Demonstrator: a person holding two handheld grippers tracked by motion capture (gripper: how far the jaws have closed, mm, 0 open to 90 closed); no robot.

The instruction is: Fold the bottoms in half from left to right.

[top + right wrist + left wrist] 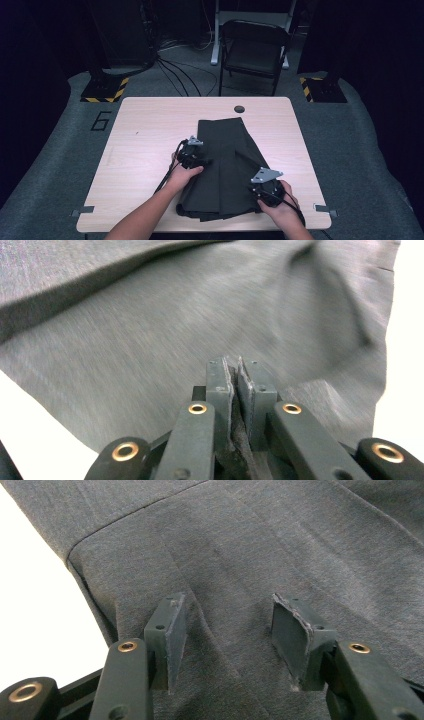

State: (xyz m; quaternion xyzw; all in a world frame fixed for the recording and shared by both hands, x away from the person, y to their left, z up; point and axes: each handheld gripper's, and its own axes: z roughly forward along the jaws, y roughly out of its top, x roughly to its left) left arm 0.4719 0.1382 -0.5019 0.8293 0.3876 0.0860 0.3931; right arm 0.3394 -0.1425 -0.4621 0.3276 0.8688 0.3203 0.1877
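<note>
A dark grey pleated garment (225, 150) lies flat on the wooden table (145, 130), narrow end away from me. My left gripper (193, 152) rests on its left edge near the middle. In the left gripper view the garment (250, 545) lies under the left gripper (227, 630), whose jaws stand apart with flat cloth between the pads and nothing pinched. My right gripper (267, 187) is at the garment's near right corner. In the right gripper view the right gripper (235, 385) is shut on a fold of the garment (175, 315), which rises slightly from the table.
A round cable hole (239, 109) sits near the table's far edge. Behind the table stands a black folding chair (252, 50). Two stand bases with yellow and black tape (105, 90) (320, 90) flank it on the grey floor. Bare wood shows left of the garment.
</note>
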